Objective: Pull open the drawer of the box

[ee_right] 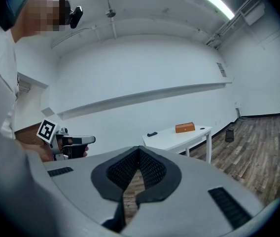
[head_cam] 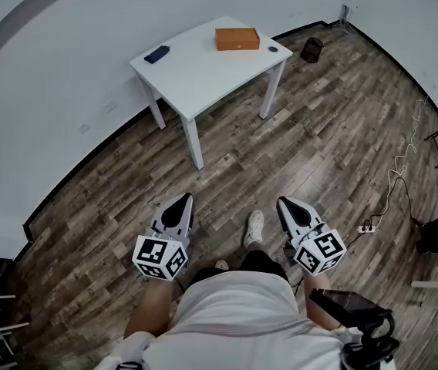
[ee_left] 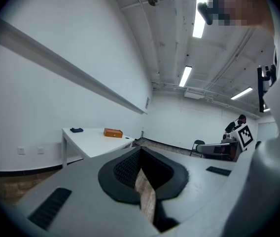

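Wooden floor [head_cam: 319,145] is filling most of the head view, running up to white walls. The white table [head_cam: 196,68] is standing well ahead of me, near the wall, and every place below is being noted from it. I am standing well back from the table with one shoe [head_cam: 254,227] showing between my two tools. I am holding my left gripper [head_cam: 179,203] and my right gripper [head_cam: 287,203] side by side, both well short of the table and both pointing roughly towards it. Left jaws are sitting clenched, pads meeting at the tip, nothing between them but a sliver of floor. Right jaws are clenched likewise and are gripping nothing. A dark bin [head_cam: 311,49] is sitting on the floor just beyond the table's right corner. The orange box [head_cam: 237,38] is lying on the table's far end, near the right corner, untouched and well apart from both grippers; I cannot tell its drawer's state from here. A dark flat thing [head_cam: 156,54] is lying on the table's left corner. A small dark round thing [head_cam: 272,49] is lying just right of the box, by the table edge.
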Demonstrator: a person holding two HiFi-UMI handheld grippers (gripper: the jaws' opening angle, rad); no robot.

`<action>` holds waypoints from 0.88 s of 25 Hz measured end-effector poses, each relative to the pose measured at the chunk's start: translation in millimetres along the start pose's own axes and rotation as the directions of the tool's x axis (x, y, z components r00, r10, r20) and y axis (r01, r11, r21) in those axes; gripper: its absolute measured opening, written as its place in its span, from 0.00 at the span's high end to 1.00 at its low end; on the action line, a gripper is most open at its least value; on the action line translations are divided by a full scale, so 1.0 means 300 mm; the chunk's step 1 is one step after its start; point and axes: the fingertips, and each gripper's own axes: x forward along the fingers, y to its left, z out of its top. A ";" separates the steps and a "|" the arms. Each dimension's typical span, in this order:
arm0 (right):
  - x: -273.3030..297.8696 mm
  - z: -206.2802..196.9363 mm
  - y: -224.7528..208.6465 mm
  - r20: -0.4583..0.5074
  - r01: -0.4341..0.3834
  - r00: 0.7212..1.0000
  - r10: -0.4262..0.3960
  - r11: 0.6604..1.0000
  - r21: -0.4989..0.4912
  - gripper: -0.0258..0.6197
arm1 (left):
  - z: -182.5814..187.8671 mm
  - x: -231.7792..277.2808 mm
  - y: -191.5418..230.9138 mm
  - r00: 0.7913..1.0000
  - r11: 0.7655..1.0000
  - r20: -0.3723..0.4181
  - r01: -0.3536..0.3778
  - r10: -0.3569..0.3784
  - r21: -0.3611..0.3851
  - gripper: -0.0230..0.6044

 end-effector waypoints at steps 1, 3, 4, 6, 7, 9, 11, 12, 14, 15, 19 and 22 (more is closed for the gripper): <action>0.023 -0.001 -0.017 -0.001 -0.003 1.000 0.003 1.000 0.001 0.96 | 0.001 0.021 0.011 1.000 1.000 0.001 -0.001 0.001 0.001 0.95; 0.073 0.000 -0.052 -0.005 -0.010 1.000 0.010 1.000 0.001 0.96 | 0.002 0.068 0.038 1.000 1.000 -0.001 -0.009 0.009 0.000 0.95; 0.099 0.004 -0.070 -0.005 -0.013 1.000 0.013 1.000 0.001 0.96 | 0.003 0.095 0.053 1.000 1.000 -0.004 -0.014 0.014 -0.003 0.95; 0.143 0.019 -0.108 -0.002 -0.019 1.000 0.019 1.000 0.000 0.96 | 0.007 0.151 0.074 1.000 1.000 -0.012 -0.017 0.017 -0.012 0.95; 0.162 0.030 -0.130 0.000 -0.019 1.000 0.019 1.000 -0.002 0.96 | 0.012 0.180 0.079 1.000 1.000 -0.015 -0.016 0.016 -0.011 0.95; 0.199 0.054 -0.182 0.004 -0.020 1.000 0.020 1.000 -0.002 0.96 | 0.035 0.247 0.087 1.000 1.000 -0.014 -0.015 0.015 0.003 0.95; 0.240 0.073 -0.248 0.003 -0.022 1.000 0.022 1.000 0.003 0.96 | 0.070 0.327 0.097 1.000 1.000 -0.004 -0.019 0.019 0.019 0.95; 0.260 0.080 -0.286 0.000 -0.023 1.000 0.023 1.000 0.007 0.96 | 0.088 0.369 0.102 1.000 1.000 0.001 -0.022 0.022 0.022 0.95; 0.302 0.097 -0.366 -0.004 -0.024 1.000 0.024 1.000 0.015 0.96 | 0.116 0.449 0.107 1.000 0.999 0.006 -0.028 0.028 0.024 0.95; 0.325 0.110 -0.406 -0.002 -0.026 1.000 0.026 0.999 0.018 0.96 | 0.127 0.489 0.110 0.999 0.999 0.006 -0.032 0.032 0.024 0.95; 0.437 0.164 -0.559 0.008 -0.048 0.999 0.048 0.999 0.026 0.96 | 0.159 0.668 0.131 0.999 0.999 -0.009 -0.048 0.048 0.024 0.95; 0.506 0.196 -0.670 0.000 -0.064 0.998 0.064 0.998 0.025 0.96 | 0.179 0.811 0.137 0.998 0.998 -0.016 -0.054 0.055 0.020 0.95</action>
